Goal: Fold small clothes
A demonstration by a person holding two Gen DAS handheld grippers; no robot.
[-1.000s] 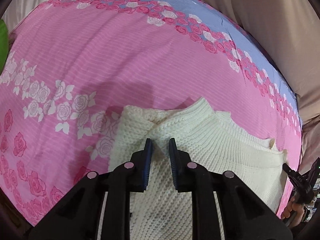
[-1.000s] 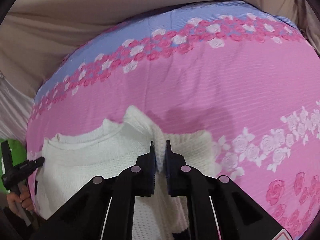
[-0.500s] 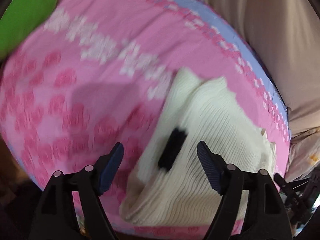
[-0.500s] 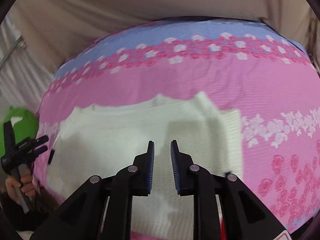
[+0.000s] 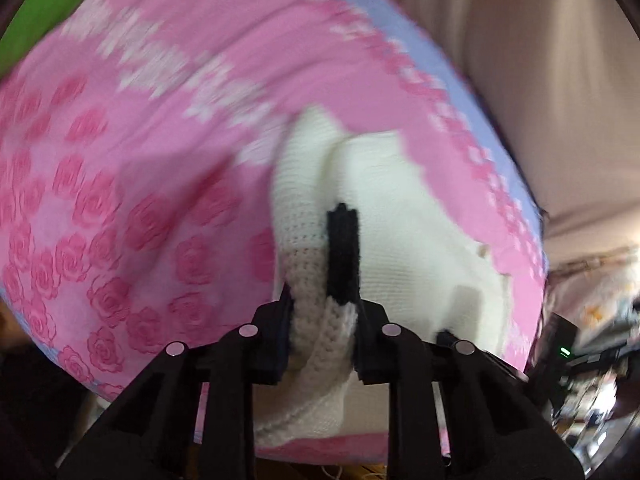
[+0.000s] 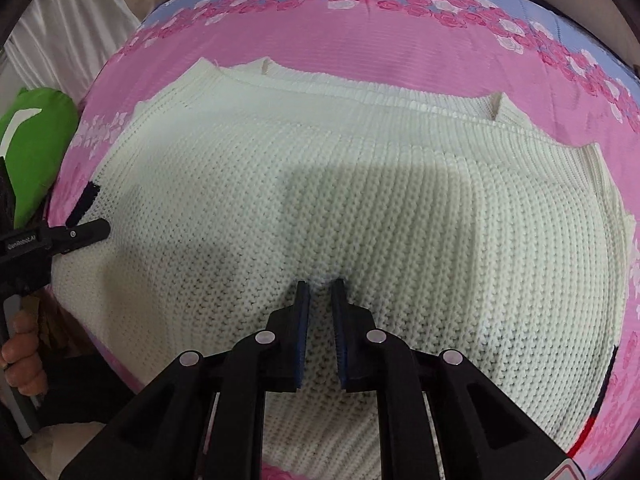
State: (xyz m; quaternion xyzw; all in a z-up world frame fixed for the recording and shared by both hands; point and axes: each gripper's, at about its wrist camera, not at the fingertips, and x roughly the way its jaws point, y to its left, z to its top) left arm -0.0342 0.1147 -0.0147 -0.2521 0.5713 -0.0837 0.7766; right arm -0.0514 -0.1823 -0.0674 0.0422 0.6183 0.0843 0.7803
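A cream knitted sweater (image 6: pixel 360 184) lies spread on the pink rose-print bedsheet (image 6: pixel 320 40). It has a black trim strip (image 5: pixel 343 256) at its left edge. In the left wrist view my left gripper (image 5: pixel 322 300) is shut on the sweater's edge (image 5: pixel 320 332) beside the black strip. In the right wrist view my right gripper (image 6: pixel 320 286) rests on the near middle of the sweater, its jaws a narrow gap apart, pinching a small ridge of knit. The left gripper also shows in the right wrist view (image 6: pixel 86 230) at the sweater's left edge.
A green cushion (image 6: pixel 36 140) lies at the bed's left side. Beige curtains (image 5: pixel 540 60) hang behind the bed. The bed's near edge runs just under both grippers. Clutter stands off the bed at the right (image 5: pixel 592 340).
The left gripper opened, swung to the sweater's left edge and shut on it by the black strip. The right gripper moved back over the sweater's near middle; the folded part now lies spread.
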